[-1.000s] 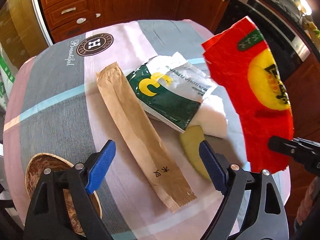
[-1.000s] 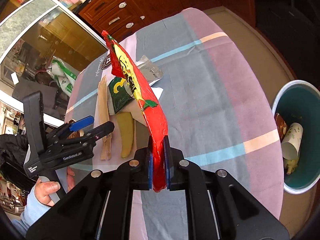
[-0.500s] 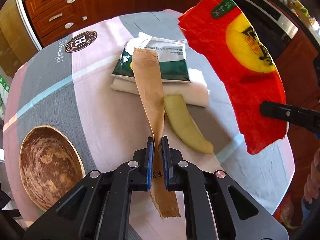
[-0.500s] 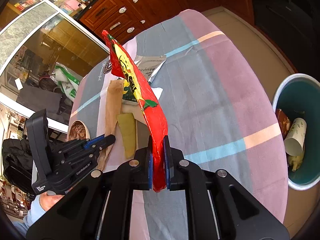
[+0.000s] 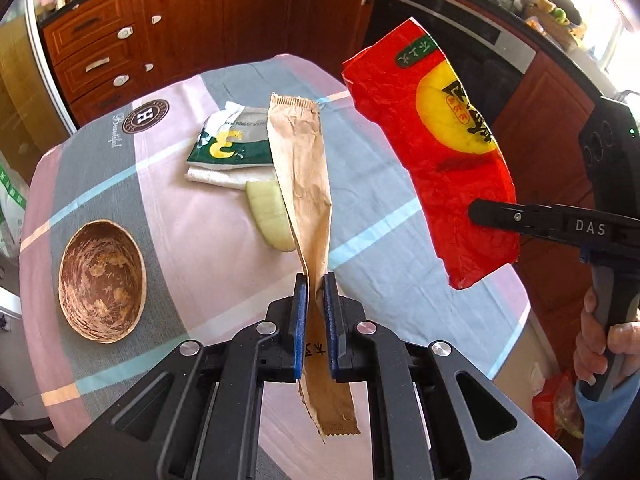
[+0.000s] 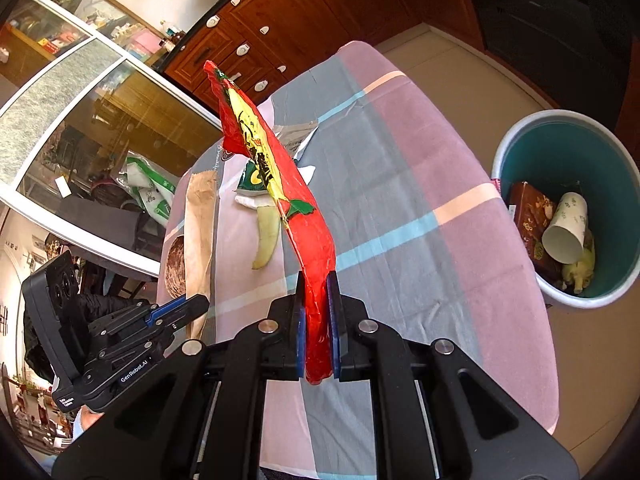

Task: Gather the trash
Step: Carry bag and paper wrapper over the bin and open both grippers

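Observation:
My left gripper (image 5: 315, 280) is shut on a long brown paper sleeve (image 5: 300, 160) and holds it lifted above the table; the sleeve also shows in the right wrist view (image 6: 198, 224). My right gripper (image 6: 316, 284) is shut on a red and yellow snack wrapper (image 6: 276, 176), held up in the air; the wrapper hangs at the right of the left wrist view (image 5: 440, 152). On the tablecloth lie a green and white packet (image 5: 228, 148), a white napkin (image 5: 216, 176) under it, and a pale fruit peel (image 5: 268, 216).
A teal trash bin (image 6: 568, 208) stands on the floor right of the round table and holds a paper cup (image 6: 566, 228) and other waste. A wooden bowl (image 5: 102, 280) sits at the table's left. Wooden cabinets (image 5: 160, 20) stand behind.
My left gripper closed on the brown paper sleeve and lifted it off the table. The right gripper kept holding the red wrapper up.

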Tool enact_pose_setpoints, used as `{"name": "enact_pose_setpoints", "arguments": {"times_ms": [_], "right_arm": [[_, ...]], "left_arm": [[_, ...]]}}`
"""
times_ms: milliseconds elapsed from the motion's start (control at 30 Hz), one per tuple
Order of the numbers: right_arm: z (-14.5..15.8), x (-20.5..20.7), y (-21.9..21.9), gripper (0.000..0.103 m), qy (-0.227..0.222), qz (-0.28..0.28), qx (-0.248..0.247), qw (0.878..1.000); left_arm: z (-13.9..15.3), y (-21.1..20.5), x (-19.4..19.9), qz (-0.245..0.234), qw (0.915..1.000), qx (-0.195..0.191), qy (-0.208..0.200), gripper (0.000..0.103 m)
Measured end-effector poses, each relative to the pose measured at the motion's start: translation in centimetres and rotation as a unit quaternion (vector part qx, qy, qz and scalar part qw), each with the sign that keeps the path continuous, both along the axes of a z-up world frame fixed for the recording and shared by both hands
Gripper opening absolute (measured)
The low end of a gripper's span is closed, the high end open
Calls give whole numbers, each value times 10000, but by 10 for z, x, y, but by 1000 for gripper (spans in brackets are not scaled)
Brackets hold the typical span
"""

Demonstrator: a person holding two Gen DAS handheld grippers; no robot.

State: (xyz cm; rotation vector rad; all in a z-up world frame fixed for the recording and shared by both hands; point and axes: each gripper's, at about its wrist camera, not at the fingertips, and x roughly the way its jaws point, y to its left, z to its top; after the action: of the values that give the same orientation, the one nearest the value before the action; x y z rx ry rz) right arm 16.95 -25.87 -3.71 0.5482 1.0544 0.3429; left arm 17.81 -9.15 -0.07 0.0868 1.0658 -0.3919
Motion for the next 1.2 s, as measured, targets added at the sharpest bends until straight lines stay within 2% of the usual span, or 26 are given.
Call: {"name": "enact_pose_setpoints", "arguments": {"times_ms": [233, 367, 533, 767, 1033, 1200], "right_arm": [[17, -32, -42, 9, -230, -432, 83, 9988], [27, -49, -84, 9, -400, -872, 162, 9953], [24, -71, -146, 9, -442, -1503, 167, 9875], [-3, -82, -199, 9, -191, -1941, 174, 9806], [-36, -72, -225, 9, 164, -2073, 235, 9779], [-52, -59, -238, 9, 345, -2155, 98, 9758]], "left_arm": [[20, -49, -17, -510, 9986, -98, -132, 9], [29, -88, -16, -906, 9956, -146, -190, 9], [31, -145, -12, -1407, 9898, -152, -175, 10], [14, -212, -4, -1854, 9826, -131, 52, 10], [-17, -264, 17, -2113, 9764, -16, 440, 10], [-39, -289, 37, -2137, 9744, -31, 696, 10]]}}
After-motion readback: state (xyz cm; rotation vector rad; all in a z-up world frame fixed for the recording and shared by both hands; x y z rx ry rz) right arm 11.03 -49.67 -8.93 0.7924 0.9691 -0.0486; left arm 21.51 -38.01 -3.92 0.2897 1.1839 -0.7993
